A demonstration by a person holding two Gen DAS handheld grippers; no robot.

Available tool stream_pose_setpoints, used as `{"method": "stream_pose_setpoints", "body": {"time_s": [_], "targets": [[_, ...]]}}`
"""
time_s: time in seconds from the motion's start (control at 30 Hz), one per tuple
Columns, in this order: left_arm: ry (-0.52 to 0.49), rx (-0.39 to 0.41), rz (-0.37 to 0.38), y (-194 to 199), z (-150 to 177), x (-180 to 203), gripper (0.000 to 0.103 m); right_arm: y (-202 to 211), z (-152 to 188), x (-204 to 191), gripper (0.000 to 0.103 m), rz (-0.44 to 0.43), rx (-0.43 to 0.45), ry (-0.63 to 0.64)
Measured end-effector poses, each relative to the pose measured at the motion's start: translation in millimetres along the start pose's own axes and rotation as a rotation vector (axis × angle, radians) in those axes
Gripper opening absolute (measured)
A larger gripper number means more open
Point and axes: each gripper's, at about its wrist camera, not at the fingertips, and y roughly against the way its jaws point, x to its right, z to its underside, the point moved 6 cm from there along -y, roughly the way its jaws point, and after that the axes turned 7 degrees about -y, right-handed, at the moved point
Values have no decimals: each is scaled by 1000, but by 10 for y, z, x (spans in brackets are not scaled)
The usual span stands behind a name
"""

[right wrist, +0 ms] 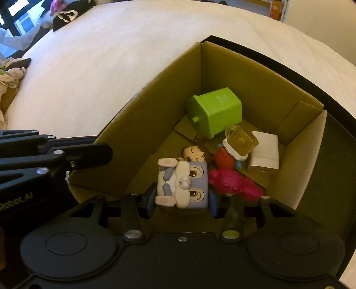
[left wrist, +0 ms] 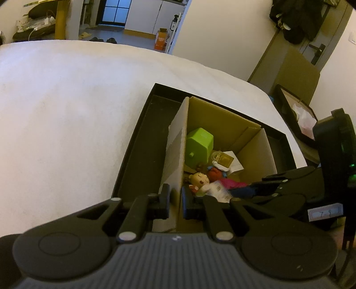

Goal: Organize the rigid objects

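A cardboard box [right wrist: 233,73] stands inside a black tray [right wrist: 329,137] on the white bed. In it lie a green toy bin [right wrist: 214,112], a doll head [right wrist: 195,154], a red figure [right wrist: 223,159], a clear yellow cube [right wrist: 241,139], a white block [right wrist: 264,155] and a pink toy [right wrist: 233,182]. My right gripper [right wrist: 183,200] is shut on a purple rabbit block [right wrist: 183,185], held over the box's near end. My left gripper [left wrist: 175,201] is shut on the box's left wall [left wrist: 178,142].
The white bed [left wrist: 66,122] spreads to the left and behind the tray. A second open box [left wrist: 300,115] and a door stand beyond the bed's right edge. Clothes [right wrist: 64,13] lie at the bed's far left in the right wrist view.
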Motion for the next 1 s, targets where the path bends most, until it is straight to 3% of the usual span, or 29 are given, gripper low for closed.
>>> {"method": "stream_pose_setpoints", "body": {"time_s": [0.33, 0.7, 0.83, 1.0], "targets": [[-5, -12, -9, -43, 2, -11, 12, 152, 27, -52, 45, 35, 4, -3], [-23, -131, -50, -105, -99, 90, 14, 717, -32, 119, 46, 62, 109, -101], [-56, -137, -68, -5, -194, 187, 14, 968, 44, 204, 47, 77, 156, -140], [-92, -136, -83, 168, -293, 295, 31, 1183, 151, 314, 49, 80, 191, -203]]}}
